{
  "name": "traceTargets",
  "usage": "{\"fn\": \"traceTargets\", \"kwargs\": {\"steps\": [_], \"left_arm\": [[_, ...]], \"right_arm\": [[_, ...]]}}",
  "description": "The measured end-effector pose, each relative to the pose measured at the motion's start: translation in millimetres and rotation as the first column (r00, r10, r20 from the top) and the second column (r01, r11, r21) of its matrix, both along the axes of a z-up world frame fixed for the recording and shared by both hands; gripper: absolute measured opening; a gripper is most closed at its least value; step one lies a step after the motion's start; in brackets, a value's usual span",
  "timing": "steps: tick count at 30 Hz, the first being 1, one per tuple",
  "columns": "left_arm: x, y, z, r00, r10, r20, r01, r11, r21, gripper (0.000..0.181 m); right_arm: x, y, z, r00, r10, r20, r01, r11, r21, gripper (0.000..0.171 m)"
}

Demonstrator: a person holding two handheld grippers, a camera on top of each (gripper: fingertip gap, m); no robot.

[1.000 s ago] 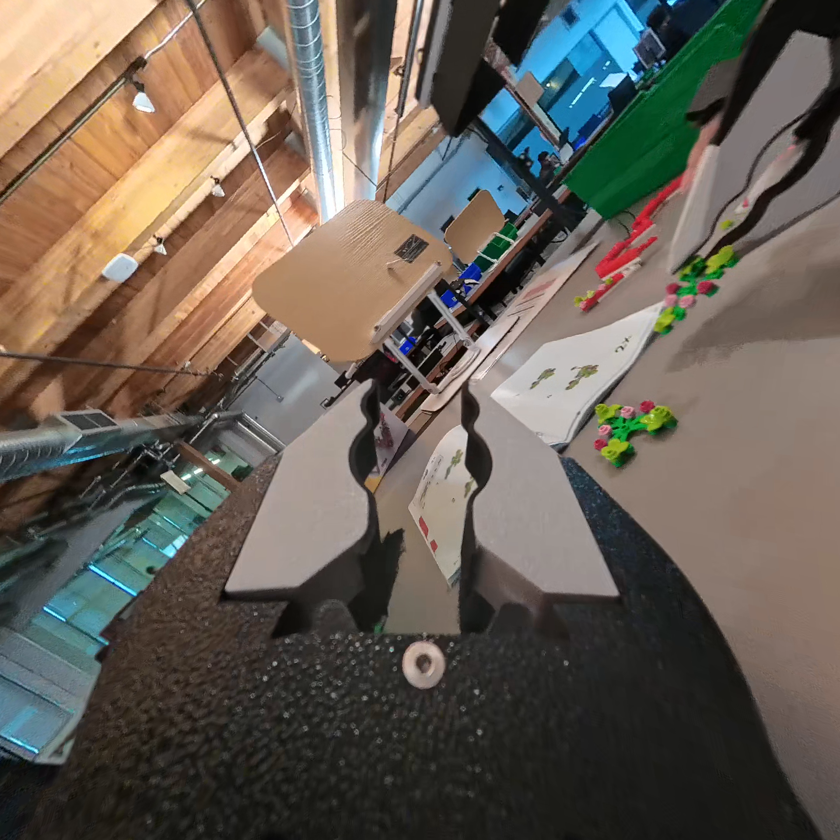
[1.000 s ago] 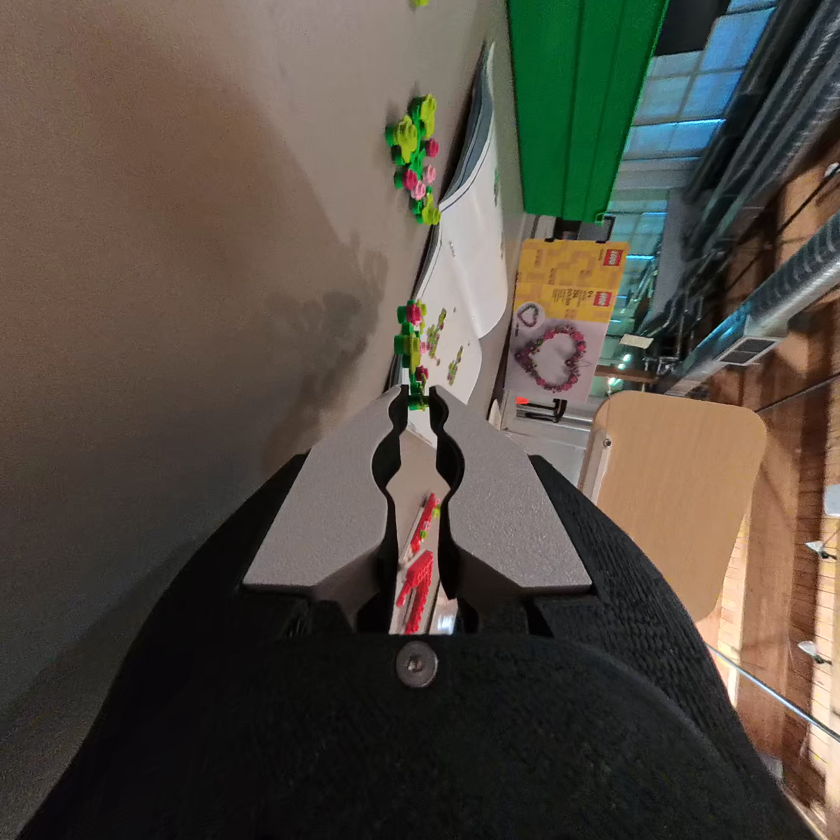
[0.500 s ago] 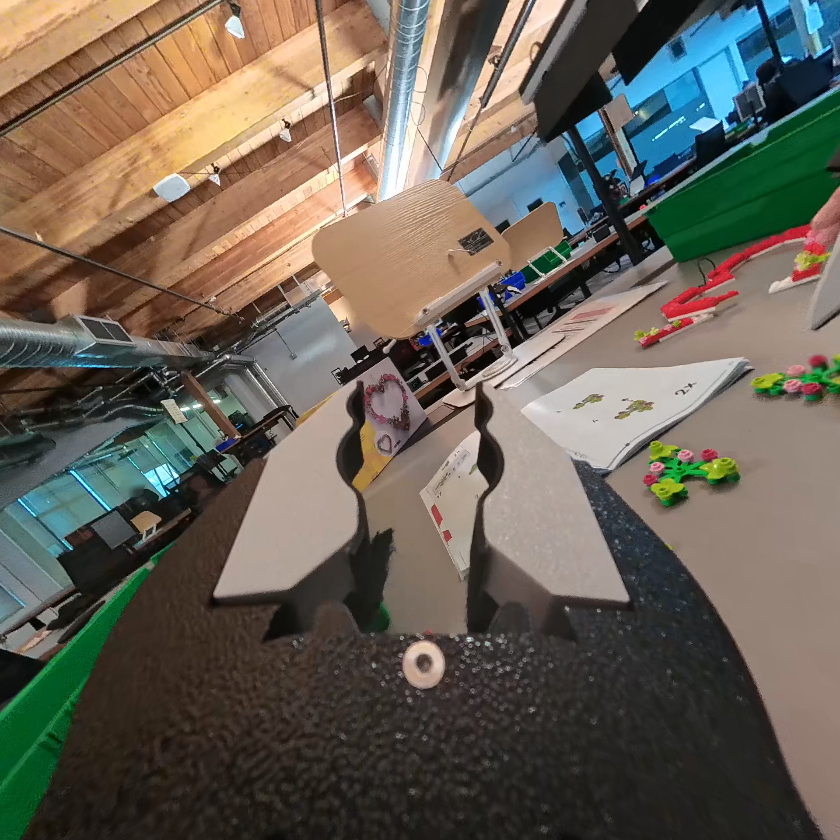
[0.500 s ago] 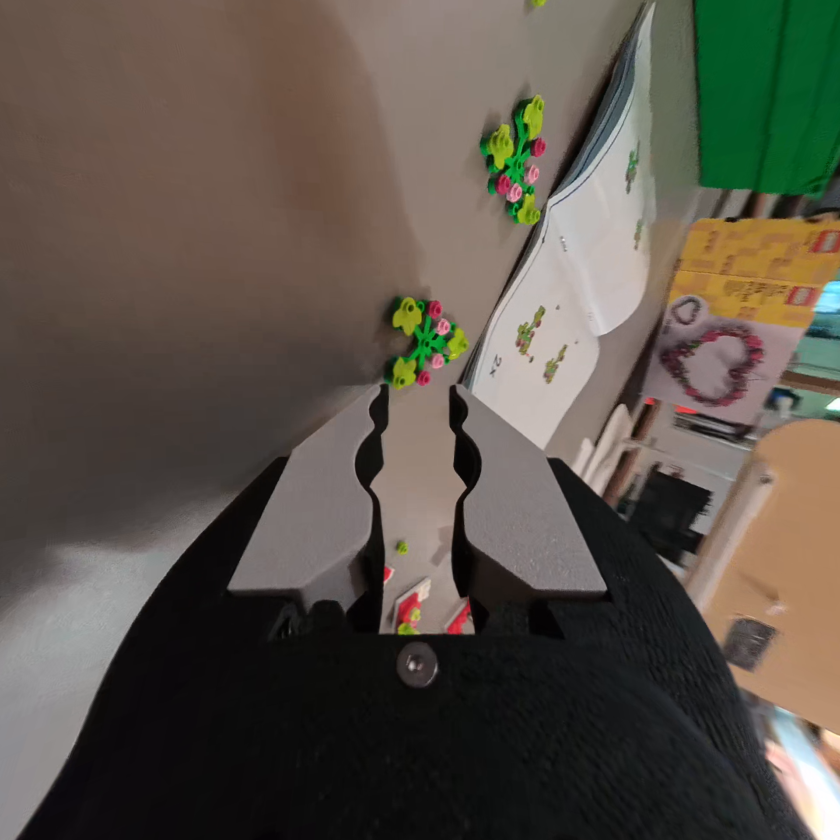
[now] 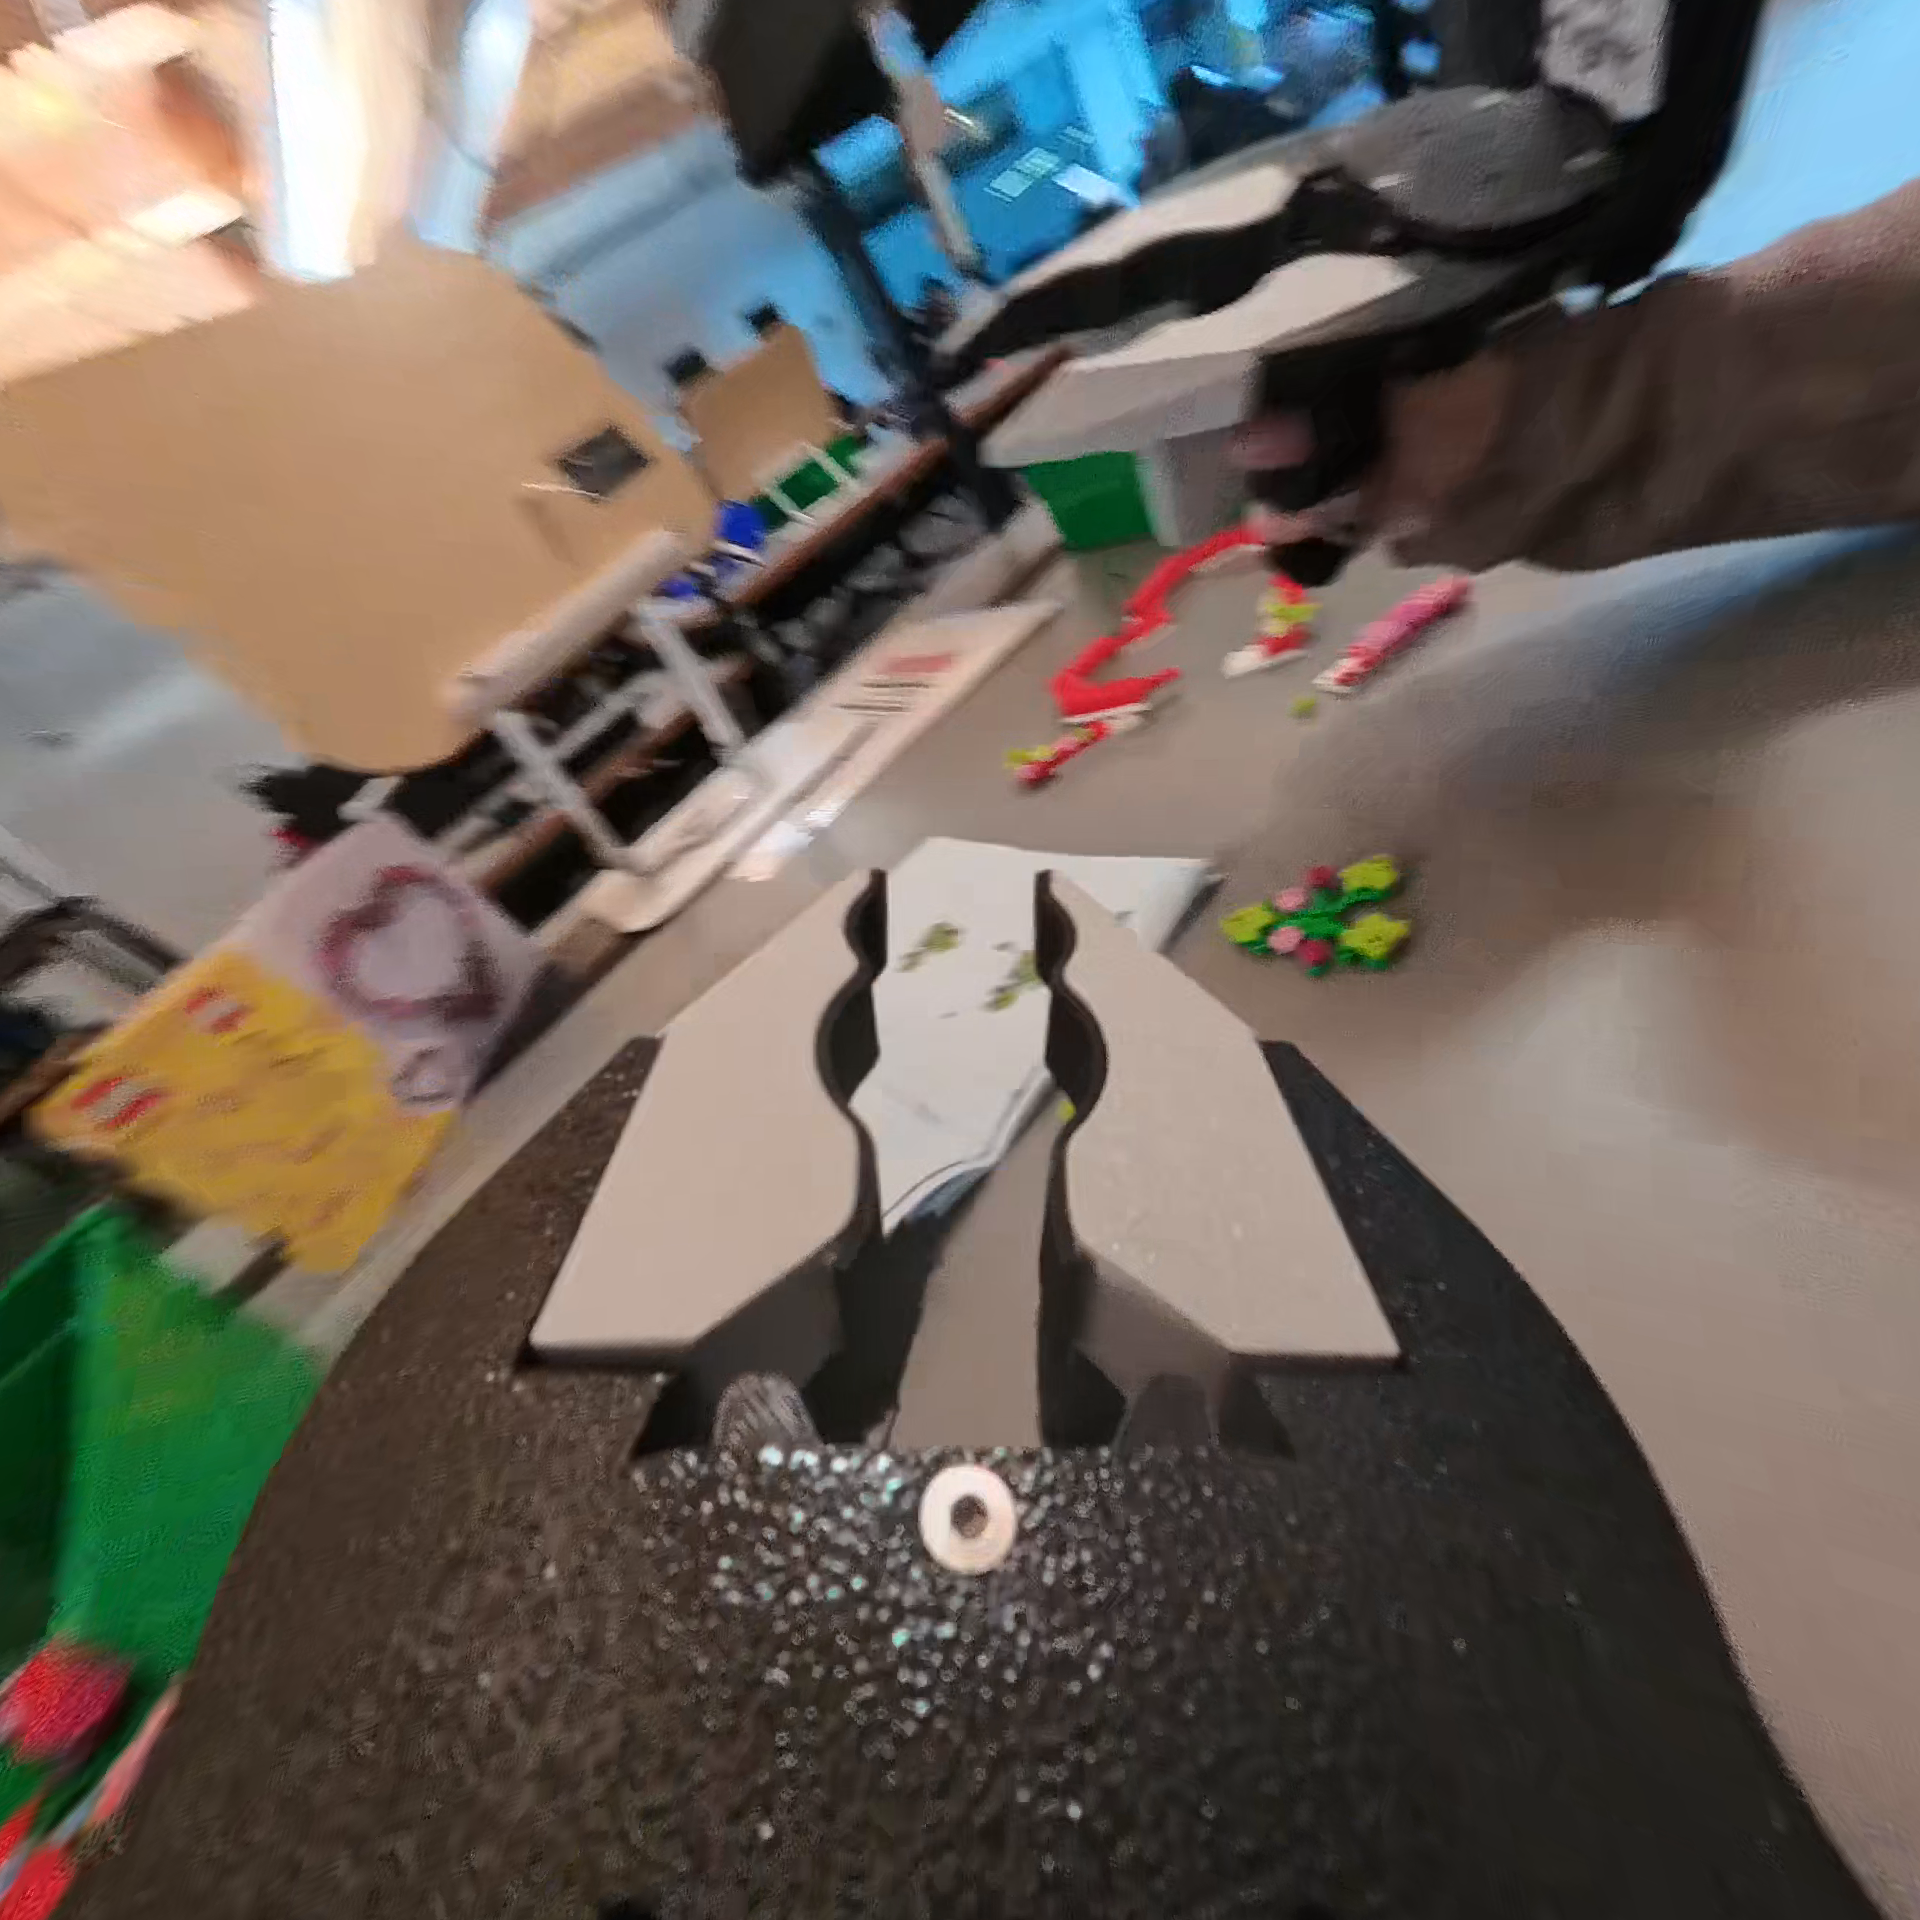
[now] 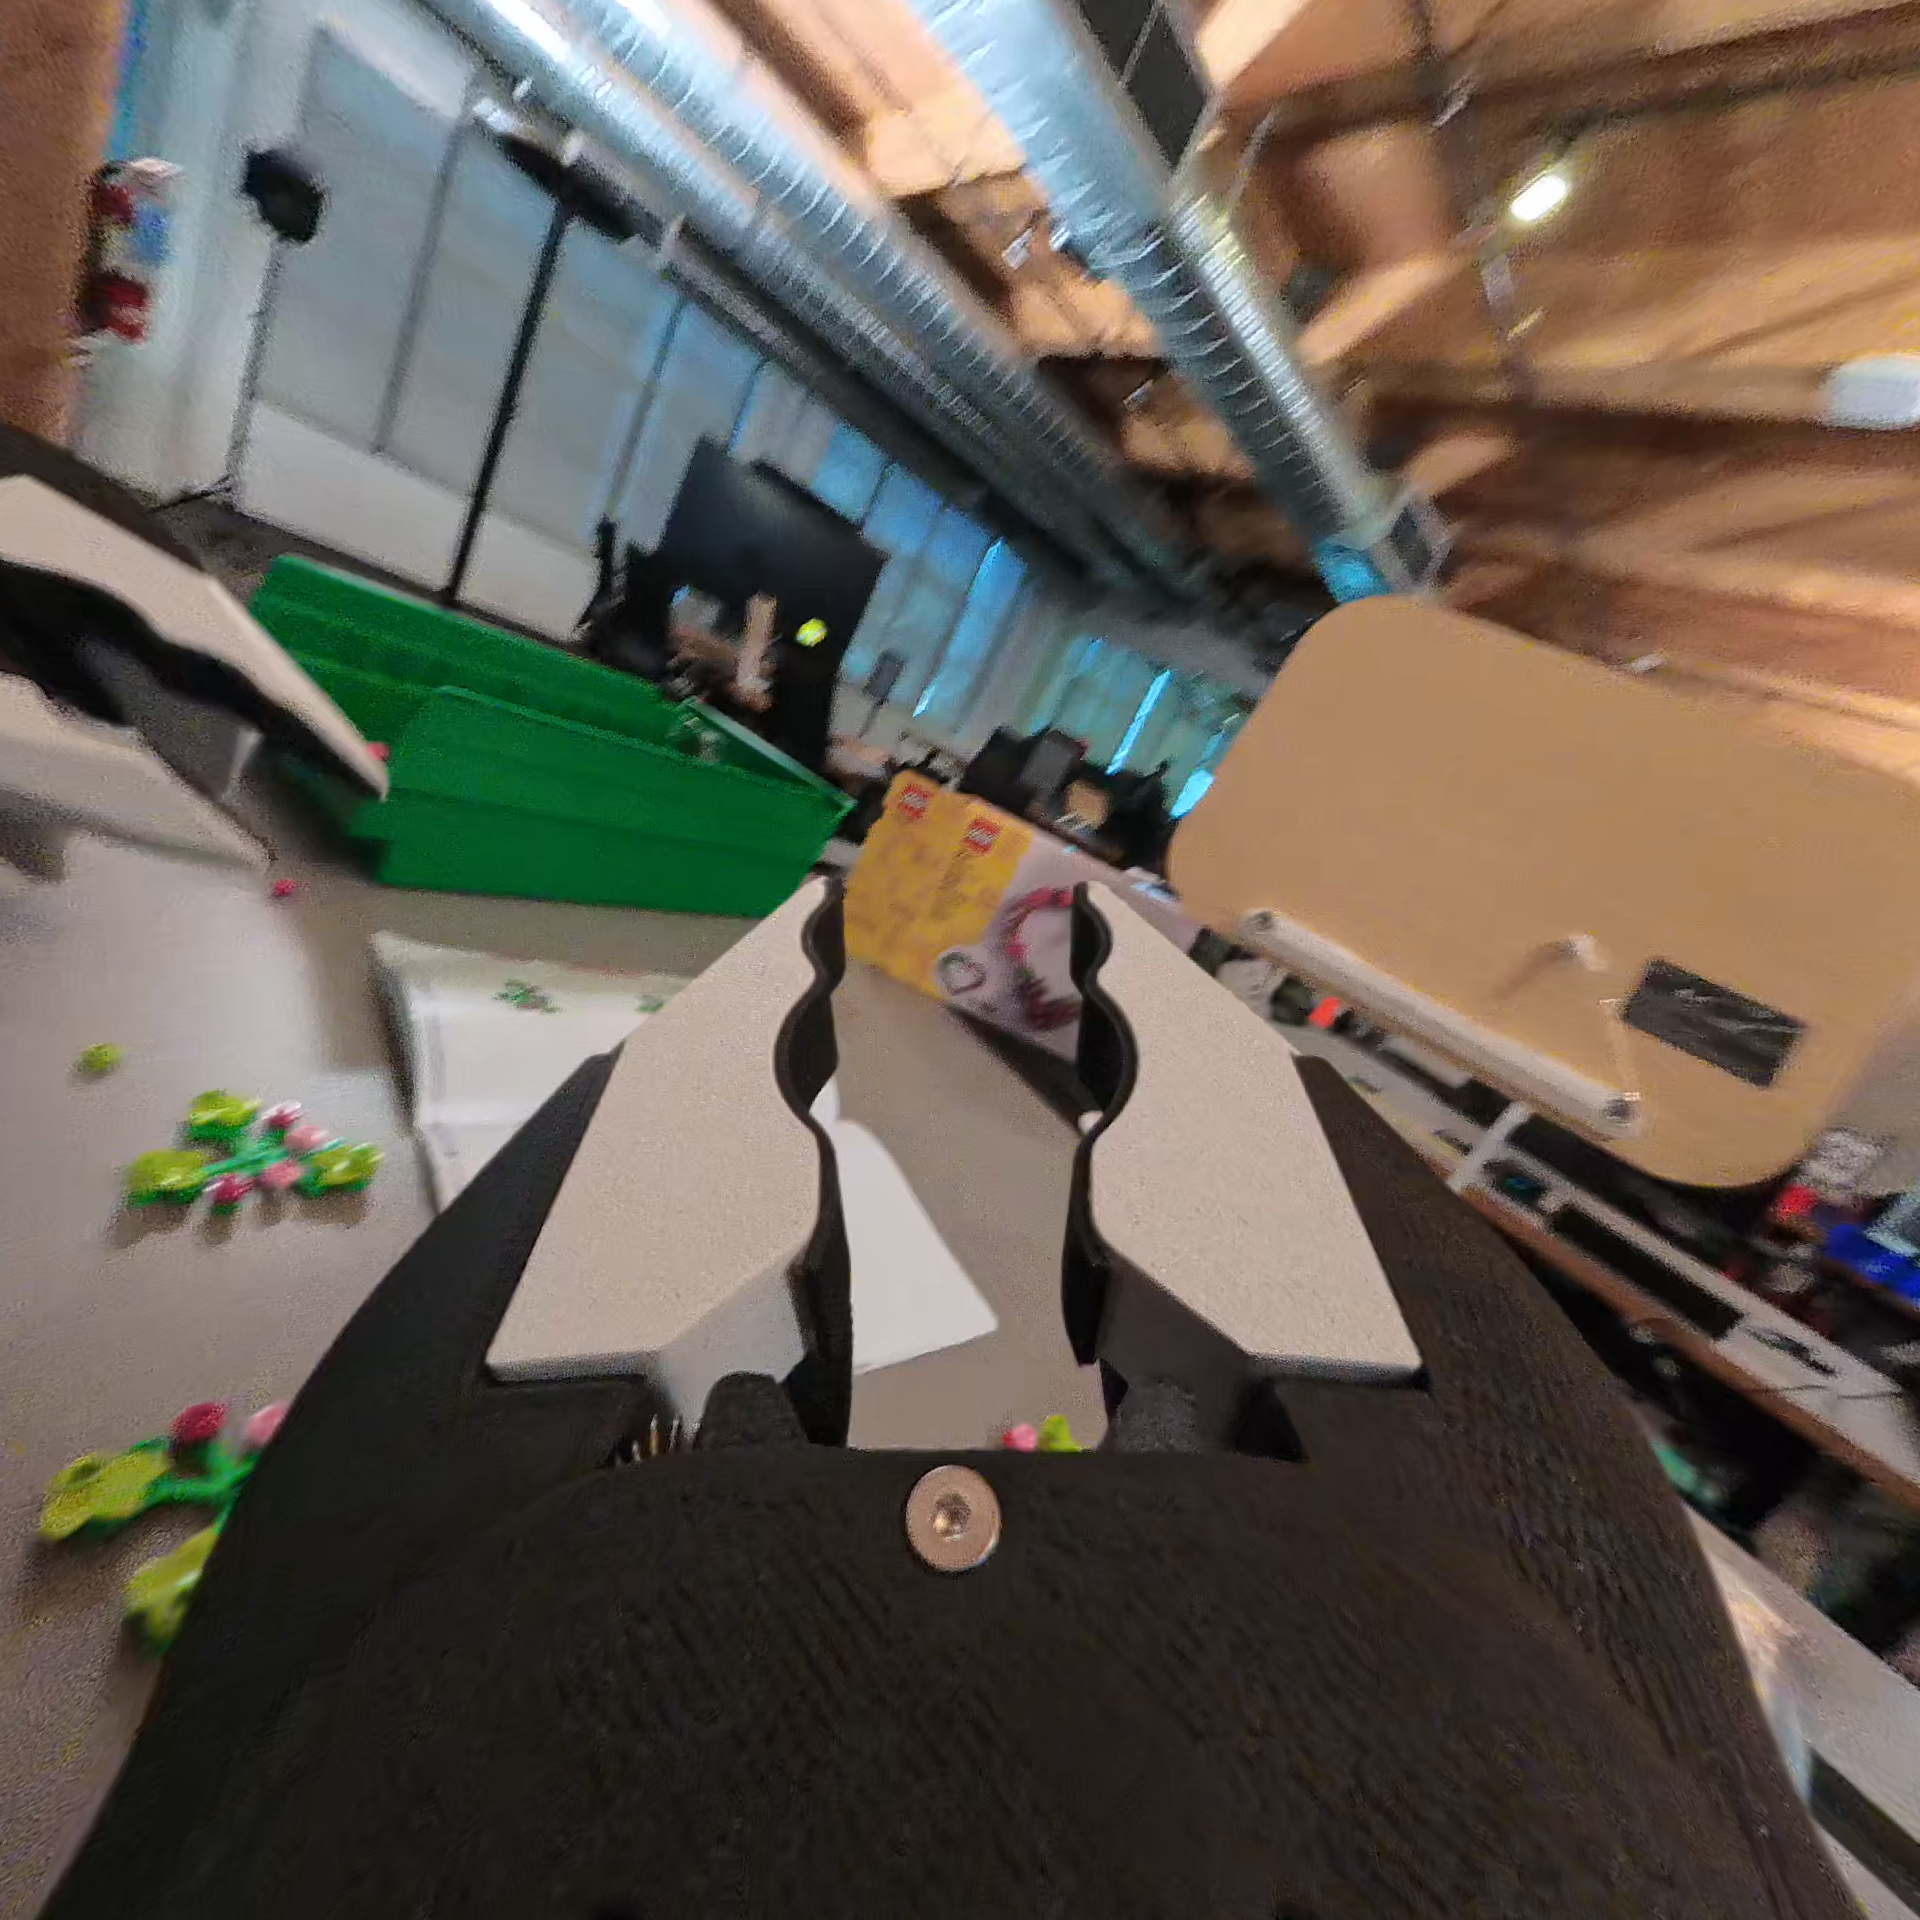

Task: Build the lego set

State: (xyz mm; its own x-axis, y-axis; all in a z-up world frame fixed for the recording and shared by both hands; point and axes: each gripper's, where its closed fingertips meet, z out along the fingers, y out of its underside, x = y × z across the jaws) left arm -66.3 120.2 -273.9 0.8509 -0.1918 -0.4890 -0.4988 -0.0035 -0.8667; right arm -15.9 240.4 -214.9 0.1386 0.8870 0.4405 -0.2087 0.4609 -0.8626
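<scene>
Your yellow set box [image 6: 940, 904] carries logo marks and a heart picture. Your left gripper [image 5: 961, 904] and right gripper [image 6: 951, 914] both stand apart, empty, above the grey table [image 5: 1558, 1039]. The green flower cluster [image 5: 1320, 920] lies beside the instruction booklet [image 5: 961, 1049]. Since a moment ago both views have swung upright and blurred

Heavy motion blur, bright daylight

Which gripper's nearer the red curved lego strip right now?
Right. The right gripper hovers just above the red curved strip; the left gripper sits back over the instruction booklet, well short of it.
</scene>
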Motion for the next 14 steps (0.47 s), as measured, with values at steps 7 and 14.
{"fn": "traceTargets", "kwargs": {"steps": [7,14], "left_arm": [[39.0,64.5,-46.9,0.981,-0.191,-0.044,0.154,0.890,-0.429,0.032],[41.8,95.8,-77.4,0.967,-0.243,-0.072,0.170,0.834,-0.524,0.030]], "right_arm": [[5.8,9.6,-12.7,0.988,-0.073,-0.136,0.067,0.996,-0.053,0.040],[4.6,14.9,-17.0,0.991,-0.036,-0.131,0.022,0.994,-0.108,0.036]]}}
